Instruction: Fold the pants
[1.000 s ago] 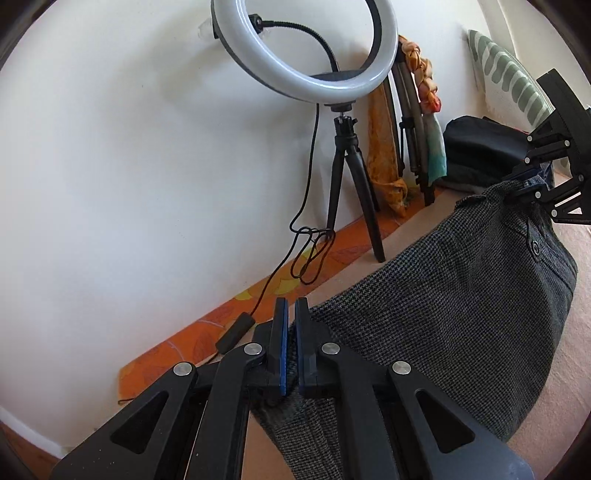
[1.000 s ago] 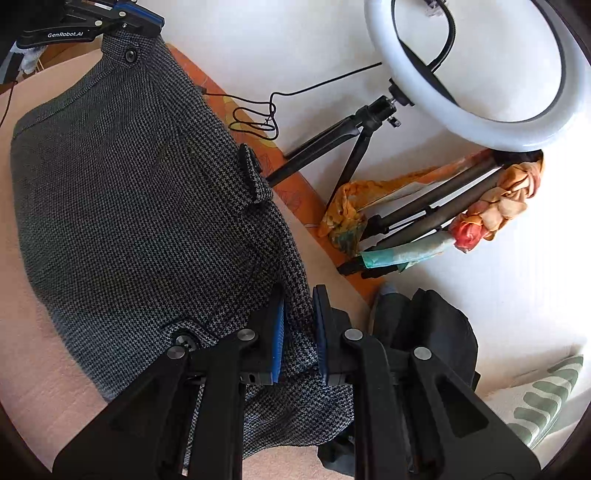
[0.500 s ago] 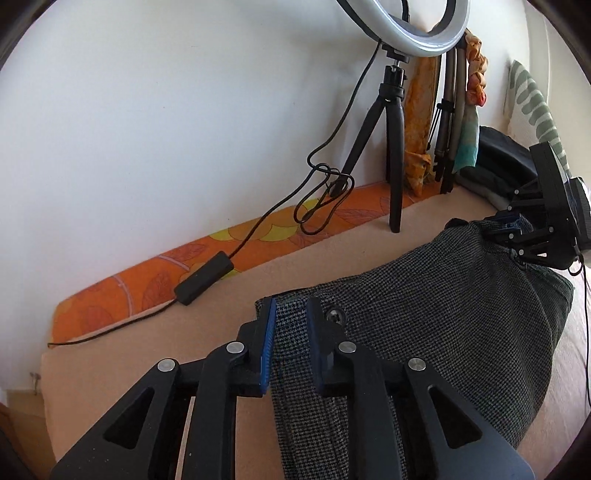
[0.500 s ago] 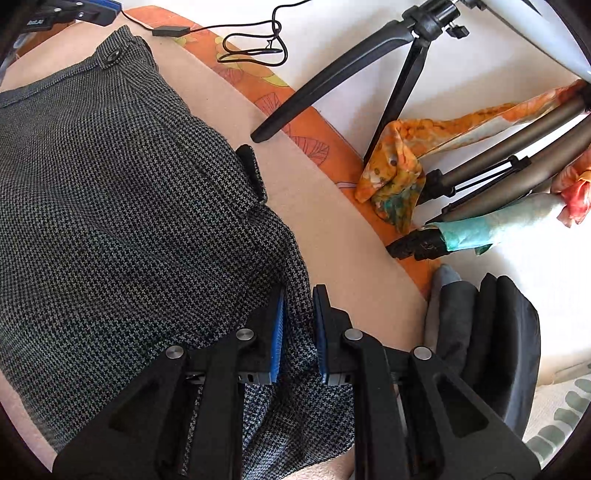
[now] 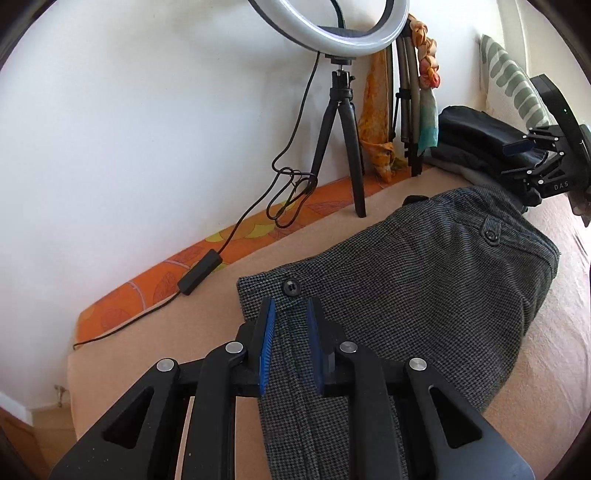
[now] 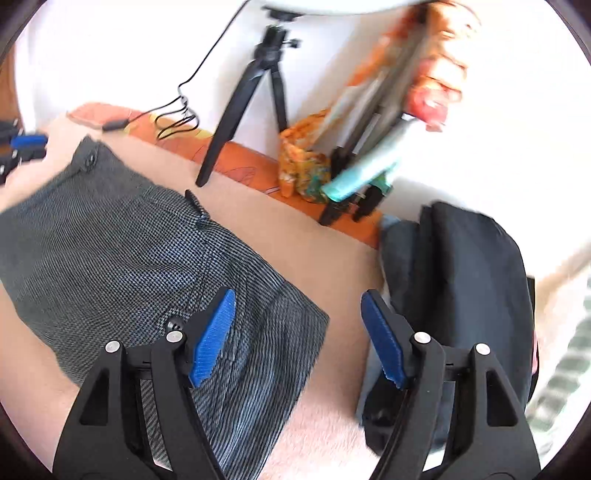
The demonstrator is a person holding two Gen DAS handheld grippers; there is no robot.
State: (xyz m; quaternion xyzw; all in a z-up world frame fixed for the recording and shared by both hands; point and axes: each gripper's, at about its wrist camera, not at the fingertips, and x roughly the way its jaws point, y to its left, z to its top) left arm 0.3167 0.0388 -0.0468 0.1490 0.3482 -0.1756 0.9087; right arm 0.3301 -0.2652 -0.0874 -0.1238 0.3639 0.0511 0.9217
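On beige bedding, pants lie waistband toward wall (legs nearward)

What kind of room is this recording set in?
Probably a bedroom or living room at home, not a lab: the pants lie on a soft beige bed or couch, a leaf-patterned pillow leans in the corner, and a ring light stands against the wall.
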